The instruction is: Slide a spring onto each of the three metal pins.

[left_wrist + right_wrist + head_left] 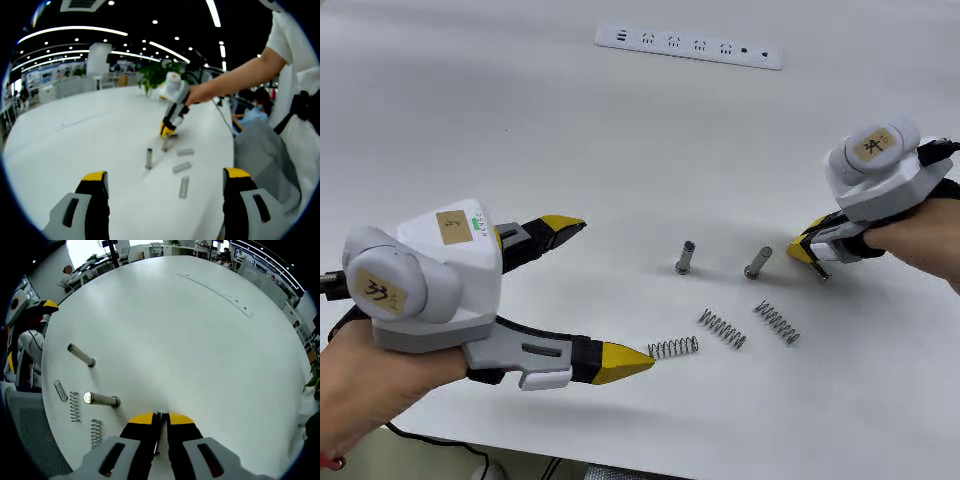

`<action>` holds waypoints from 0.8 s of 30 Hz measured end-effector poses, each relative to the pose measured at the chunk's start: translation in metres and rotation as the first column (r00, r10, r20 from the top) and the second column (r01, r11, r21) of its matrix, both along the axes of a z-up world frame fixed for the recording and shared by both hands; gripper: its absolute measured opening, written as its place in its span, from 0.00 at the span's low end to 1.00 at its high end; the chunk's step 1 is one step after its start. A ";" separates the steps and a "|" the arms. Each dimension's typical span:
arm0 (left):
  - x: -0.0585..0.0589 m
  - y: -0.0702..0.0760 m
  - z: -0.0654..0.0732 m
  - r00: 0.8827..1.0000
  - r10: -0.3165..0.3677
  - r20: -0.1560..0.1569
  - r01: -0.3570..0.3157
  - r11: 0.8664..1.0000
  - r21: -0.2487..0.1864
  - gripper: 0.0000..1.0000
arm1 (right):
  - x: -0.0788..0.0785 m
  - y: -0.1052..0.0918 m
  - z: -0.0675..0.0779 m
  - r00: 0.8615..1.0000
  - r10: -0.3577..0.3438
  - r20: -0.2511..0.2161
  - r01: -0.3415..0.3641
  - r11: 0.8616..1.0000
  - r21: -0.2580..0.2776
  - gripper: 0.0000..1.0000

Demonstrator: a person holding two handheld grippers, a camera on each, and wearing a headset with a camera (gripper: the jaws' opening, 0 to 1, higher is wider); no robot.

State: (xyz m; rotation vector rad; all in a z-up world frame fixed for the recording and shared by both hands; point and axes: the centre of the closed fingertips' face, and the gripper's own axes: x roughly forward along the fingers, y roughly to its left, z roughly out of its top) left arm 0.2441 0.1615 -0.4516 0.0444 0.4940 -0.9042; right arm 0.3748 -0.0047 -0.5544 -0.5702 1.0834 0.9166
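Two metal pins stand on the white table [520, 120]: one pin [685, 257] left, another pin [757, 262] to its right. Three springs lie in front of them: a near spring [673, 347], a middle spring [722, 328] and a right spring [777, 322]. My left gripper [595, 292] hangs open just left of the near spring, with nothing between its jaws. My right gripper [807, 252] is shut on a third pin [820, 272], whose tip pokes out below it. In the right gripper view the right gripper [159, 416] is closed, both pins [81, 355] [101, 399] to its left.
A white power strip [688, 46] lies at the far edge of the table. In the left gripper view a person in white [295, 75] stands at the right beyond the table's edge, and the left gripper [165, 175] faces the springs [184, 186].
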 end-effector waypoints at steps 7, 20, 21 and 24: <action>0.000 0.000 0.001 1.000 -0.002 0.001 0.002 1.000 -0.003 0.95 | -0.001 0.000 0.000 1.000 0.023 0.006 -0.023 1.000 -0.008 0.09; -0.001 -0.002 0.002 1.000 -0.006 -0.002 0.006 1.000 -0.002 0.95 | -0.007 0.002 0.008 0.999 0.027 0.024 -0.027 1.000 0.011 0.09; -0.001 -0.002 0.002 1.000 -0.006 -0.002 0.006 1.000 -0.002 0.95 | -0.007 0.002 0.009 0.999 0.026 0.026 -0.026 1.000 0.014 0.09; -0.001 -0.003 0.002 1.000 -0.008 0.000 0.008 1.000 -0.002 0.95 | -0.008 0.002 0.014 0.999 0.016 0.029 -0.017 0.999 0.035 0.09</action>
